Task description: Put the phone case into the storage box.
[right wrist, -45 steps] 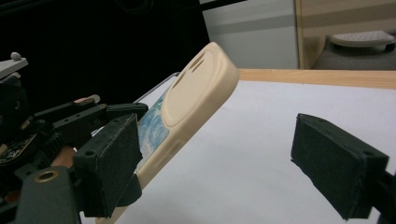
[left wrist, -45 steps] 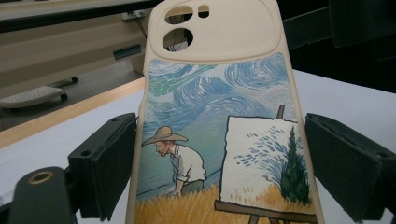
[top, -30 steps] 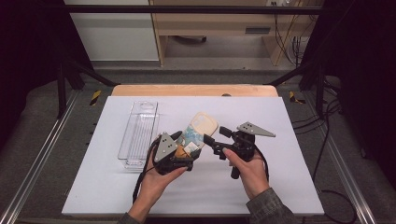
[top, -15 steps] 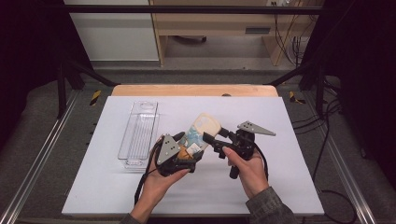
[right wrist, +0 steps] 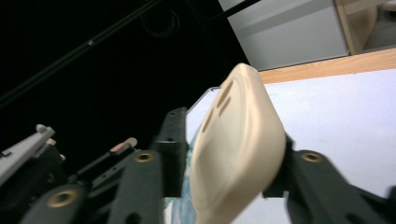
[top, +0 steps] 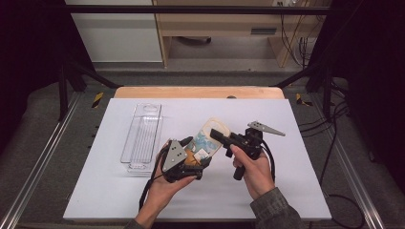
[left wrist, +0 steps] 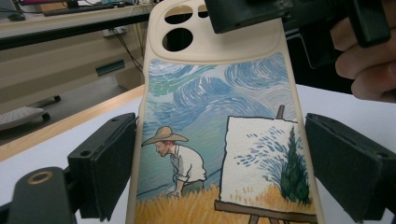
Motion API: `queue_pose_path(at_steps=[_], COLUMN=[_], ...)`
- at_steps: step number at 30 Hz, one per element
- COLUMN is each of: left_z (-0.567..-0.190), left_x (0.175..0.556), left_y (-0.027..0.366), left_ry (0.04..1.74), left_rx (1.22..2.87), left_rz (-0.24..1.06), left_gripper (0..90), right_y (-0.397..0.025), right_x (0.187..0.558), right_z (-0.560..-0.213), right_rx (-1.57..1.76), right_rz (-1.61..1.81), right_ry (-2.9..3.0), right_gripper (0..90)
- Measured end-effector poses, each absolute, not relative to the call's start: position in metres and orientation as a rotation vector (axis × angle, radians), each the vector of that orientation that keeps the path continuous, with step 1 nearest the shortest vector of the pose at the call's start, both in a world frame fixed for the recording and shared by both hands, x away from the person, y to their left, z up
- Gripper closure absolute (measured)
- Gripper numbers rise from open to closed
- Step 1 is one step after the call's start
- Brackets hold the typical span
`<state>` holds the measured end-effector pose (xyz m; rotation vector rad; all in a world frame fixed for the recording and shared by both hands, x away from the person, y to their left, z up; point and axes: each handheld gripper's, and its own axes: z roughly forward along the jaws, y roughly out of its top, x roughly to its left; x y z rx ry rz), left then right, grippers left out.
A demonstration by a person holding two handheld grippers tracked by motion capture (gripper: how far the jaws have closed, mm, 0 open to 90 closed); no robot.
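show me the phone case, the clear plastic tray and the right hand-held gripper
phone case [left wrist: 219, 140], left gripper view, on the painted back.
clear plastic tray [top: 142, 138], high view, on its ribbed floor.
right hand-held gripper [top: 220, 138], high view, at its fingertips on the case's top end.

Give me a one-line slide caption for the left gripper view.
Painted phone case between the left gripper's black jaws, its camera end gripped by the right gripper.

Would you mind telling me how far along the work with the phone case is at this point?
Done: the phone case is out of the clear plastic box and off the table. In hand: the left gripper flanks its lower sides, and the right gripper clamps its camera end. Left: probably setting it down or boxing it; I cannot tell which.
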<state>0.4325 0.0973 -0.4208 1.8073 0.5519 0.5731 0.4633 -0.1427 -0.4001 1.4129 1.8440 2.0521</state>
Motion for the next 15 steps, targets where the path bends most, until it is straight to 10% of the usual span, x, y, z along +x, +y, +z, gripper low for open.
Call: queue_pose_path(at_steps=[6,15], left_z=[-0.4228,-0.4269], left_x=[0.4314,0.4300], left_y=[0.0960,0.0933], left_ry=[0.523,0.510], left_rx=[1.810,1.805], left_rz=[0.568,0.589], left_gripper=[11.3,10.4], right_y=[-0.1454,-0.1421], right_x=[0.4641,0.4577], right_z=[-0.4029,-0.3978], right_rx=[1.452,1.378], right_rz=[2.198,2.200], right_ry=[1.802,1.828], right_gripper=[82.9,87.6])
